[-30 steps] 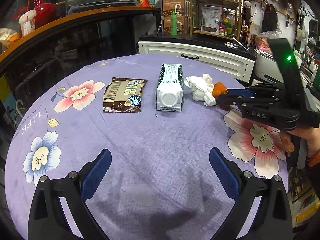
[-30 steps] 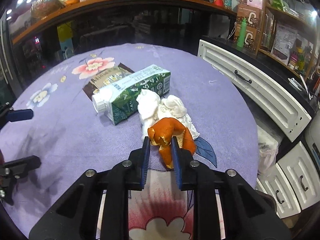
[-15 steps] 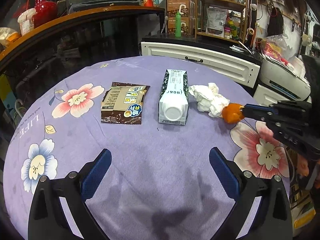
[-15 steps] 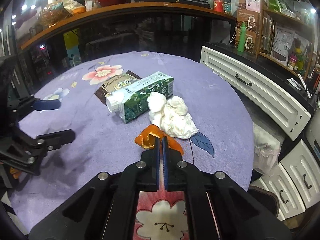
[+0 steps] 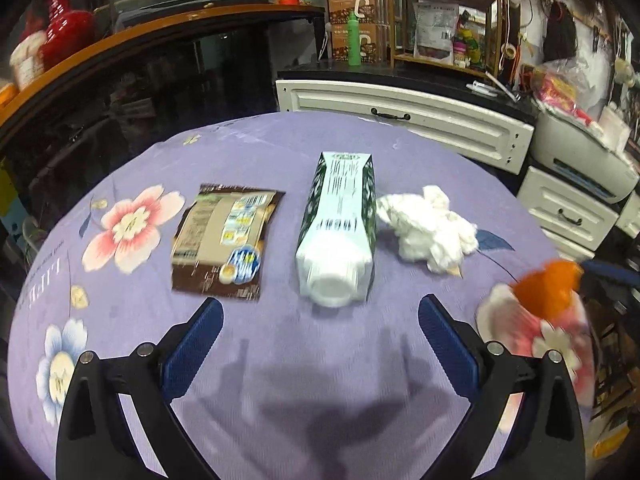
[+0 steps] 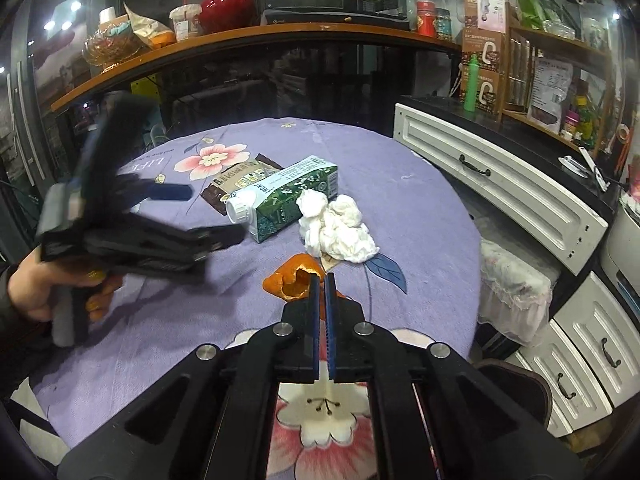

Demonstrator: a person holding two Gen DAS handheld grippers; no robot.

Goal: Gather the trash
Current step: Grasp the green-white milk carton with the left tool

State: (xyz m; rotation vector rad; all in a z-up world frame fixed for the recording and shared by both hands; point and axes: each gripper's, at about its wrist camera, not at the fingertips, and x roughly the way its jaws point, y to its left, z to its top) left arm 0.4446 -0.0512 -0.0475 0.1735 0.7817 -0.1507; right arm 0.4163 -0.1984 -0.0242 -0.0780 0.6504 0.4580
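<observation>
A: Right gripper (image 6: 320,280)?
B: I've got its fingers pressed together, pinching the orange peel (image 6: 294,280) at their tips, just off the purple floral desk (image 6: 420,216).
A: Left gripper (image 5: 320,320)?
B: Fingers spread wide, nothing between them, pointing at the milk carton (image 5: 338,236) lying on its side, cap toward me.
A: Other trash?
B: Crumpled tissue (image 5: 430,230) just right of the carton, brown snack wrapper (image 5: 226,240) flat on its left.
</observation>
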